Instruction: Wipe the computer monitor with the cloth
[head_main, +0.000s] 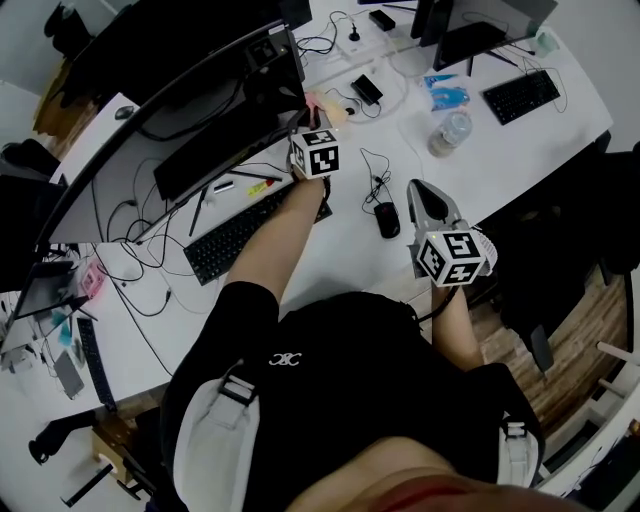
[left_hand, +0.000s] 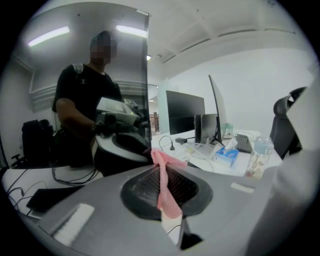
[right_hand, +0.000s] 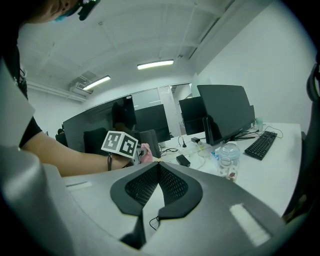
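Up by the right end of the big curved monitor (head_main: 215, 130), the left gripper (head_main: 310, 118) held a pink cloth (head_main: 318, 104). In the left gripper view, its jaws were squeezed tight on the cloth (left_hand: 164, 185), which ran as a thin strip between them and stuck out past the tips. The free end of the cloth sat right at the edge of the dark, shiny screen (left_hand: 50, 165). It may have been touching the screen, but that was hard to tell from these views.

The right gripper (head_main: 420, 195) was well apart from the monitor, held over the near side of the white desk (head_main: 350, 265), just beside a black mouse (head_main: 387, 220). In the right gripper view, its jaws (right_hand: 159, 167) were pressed together with nothing between them.

A black keyboard (head_main: 235, 235) lay on the desk below the monitor, under the person's left arm. Farther back stood a clear water bottle (head_main: 449, 132) and a blue pack of tissues (head_main: 445, 92).
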